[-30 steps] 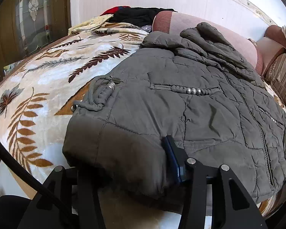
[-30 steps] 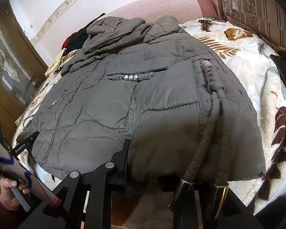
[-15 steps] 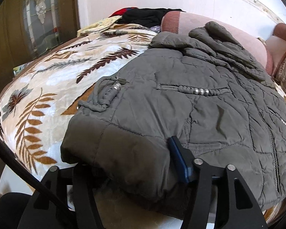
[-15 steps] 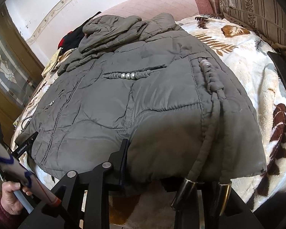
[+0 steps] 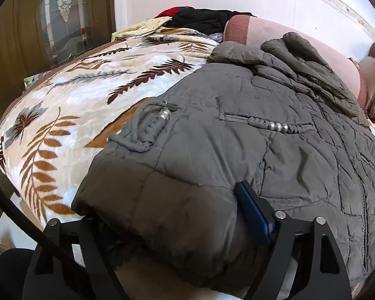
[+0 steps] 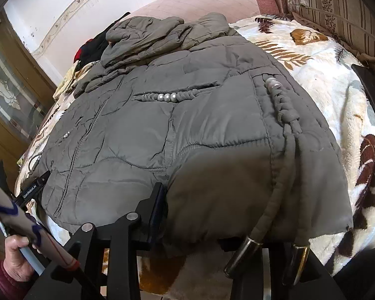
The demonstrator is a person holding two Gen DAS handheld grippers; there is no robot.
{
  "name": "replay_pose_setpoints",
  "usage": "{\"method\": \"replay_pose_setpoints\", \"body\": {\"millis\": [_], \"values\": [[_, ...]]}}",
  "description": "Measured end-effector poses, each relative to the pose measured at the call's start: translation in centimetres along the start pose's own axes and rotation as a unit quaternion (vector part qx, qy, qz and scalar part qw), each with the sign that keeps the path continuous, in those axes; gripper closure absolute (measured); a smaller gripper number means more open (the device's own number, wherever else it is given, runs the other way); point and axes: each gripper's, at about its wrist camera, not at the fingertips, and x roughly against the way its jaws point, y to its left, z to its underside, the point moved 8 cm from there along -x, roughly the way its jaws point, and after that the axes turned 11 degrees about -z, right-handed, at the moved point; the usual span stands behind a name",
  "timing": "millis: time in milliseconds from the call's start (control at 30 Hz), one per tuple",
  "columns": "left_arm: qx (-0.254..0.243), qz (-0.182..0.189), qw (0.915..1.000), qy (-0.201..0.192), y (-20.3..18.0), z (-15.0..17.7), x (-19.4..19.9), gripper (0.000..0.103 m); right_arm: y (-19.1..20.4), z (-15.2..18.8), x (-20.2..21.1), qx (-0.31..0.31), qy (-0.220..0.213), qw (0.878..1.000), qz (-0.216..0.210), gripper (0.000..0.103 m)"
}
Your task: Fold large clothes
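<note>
Jacket: grey quilted jacket (image 5: 250,150) lies spread on the leaf-print blanket (image 5: 62,115), hood bunched at the blanket's far end, hem at its near edge.
Left gripper (image 5: 177,227): clenched on the jacket's hem, one blue-padded finger pressed into the fabric.
Right gripper (image 6: 212,227): grasping the hem likewise; two metal-tipped drawcords (image 6: 282,175) hang over it.
Surroundings: striped cushion (image 6: 332,7) beyond the blanket's right side; dark clothes (image 5: 205,20) past its far end.

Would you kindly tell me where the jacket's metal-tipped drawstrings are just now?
In the right wrist view, the drawstrings hang over the jacket hem at lower right, by the right gripper.
</note>
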Motion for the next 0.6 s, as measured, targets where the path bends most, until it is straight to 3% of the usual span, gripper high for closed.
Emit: {"method": "replay_pose_setpoints", "body": {"millis": [100,200,467,600], "values": [[-0.011,0.002,0.9999,-0.008,-0.3,-0.1,0.3,0.03,0.1,0.0,0.0,0.007,-0.002,1.0,0.003,0.063],[-0.018,0.003,0.9997,-0.014,-0.6,-0.3,0.5,0.037,0.5,-0.2,0.2,0.024,-0.009,1.0,0.012,0.07],[-0.041,0.001,0.9981,-0.046,-1.2,-0.8,1.6,0.067,2.0,-1.2,1.6,0.069,-0.055,0.996,0.018,0.078],[-0.041,0.003,0.9981,-0.045,-1.2,-0.9,1.6,0.068,2.0,-1.2,1.6,0.064,-0.055,0.996,0.015,0.079]]}}
